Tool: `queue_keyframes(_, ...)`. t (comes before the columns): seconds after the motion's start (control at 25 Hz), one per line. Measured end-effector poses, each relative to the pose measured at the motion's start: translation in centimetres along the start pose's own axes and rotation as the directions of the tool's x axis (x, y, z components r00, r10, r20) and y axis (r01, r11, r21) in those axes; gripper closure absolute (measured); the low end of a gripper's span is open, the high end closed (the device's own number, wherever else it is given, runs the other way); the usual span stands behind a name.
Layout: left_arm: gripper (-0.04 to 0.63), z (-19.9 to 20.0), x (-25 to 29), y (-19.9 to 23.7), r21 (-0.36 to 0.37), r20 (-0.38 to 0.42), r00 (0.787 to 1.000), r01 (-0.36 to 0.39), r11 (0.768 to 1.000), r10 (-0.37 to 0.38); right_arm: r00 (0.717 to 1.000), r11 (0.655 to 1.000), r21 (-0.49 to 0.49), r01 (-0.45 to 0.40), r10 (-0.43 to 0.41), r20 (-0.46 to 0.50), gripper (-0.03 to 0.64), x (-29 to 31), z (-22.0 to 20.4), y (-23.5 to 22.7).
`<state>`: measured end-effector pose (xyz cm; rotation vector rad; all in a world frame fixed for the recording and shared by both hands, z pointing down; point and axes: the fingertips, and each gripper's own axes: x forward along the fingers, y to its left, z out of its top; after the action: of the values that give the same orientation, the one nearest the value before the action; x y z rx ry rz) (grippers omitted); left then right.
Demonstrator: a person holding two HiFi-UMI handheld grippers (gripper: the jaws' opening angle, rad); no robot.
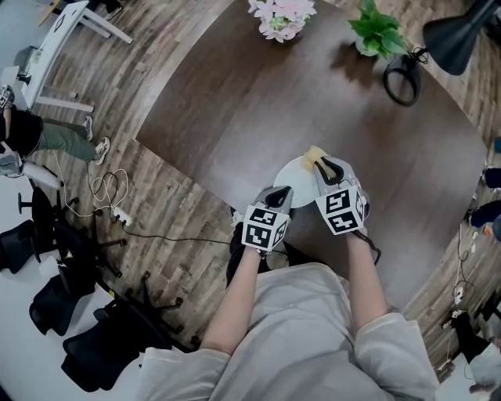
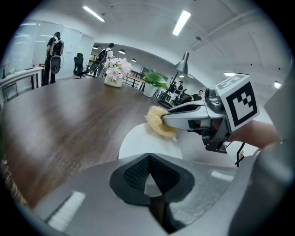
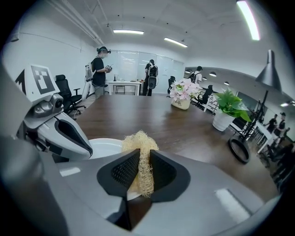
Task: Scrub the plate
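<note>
A white plate lies near the front edge of the dark wooden table. My left gripper is shut on the plate's near rim; in the left gripper view a sliver of the white plate shows between the closed jaws of that gripper. My right gripper is shut on a straw-coloured fibrous scrubber, which rests at the plate's far right edge. The right gripper view has the scrubber pinched in my right gripper, with the plate and the left gripper to its left.
A pot of pink flowers, a green plant, a black lamp and a black ring stand at the table's far side. Black chairs and floor cables are on the left. People stand in the background.
</note>
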<state>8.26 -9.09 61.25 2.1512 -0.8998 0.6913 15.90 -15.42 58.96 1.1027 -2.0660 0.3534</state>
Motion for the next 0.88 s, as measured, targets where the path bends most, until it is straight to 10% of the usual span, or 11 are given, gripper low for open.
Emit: queue_keyframes(0.88, 0.594, 0.1, -0.3, -0.2, 0.024, -0.012, 0.997, 0.070, 0.997, -0.070, 0.987, 0.964, 0.219, 0.150, -0.134, -0.086, 0.528, -4.3, -4.0, 1.3)
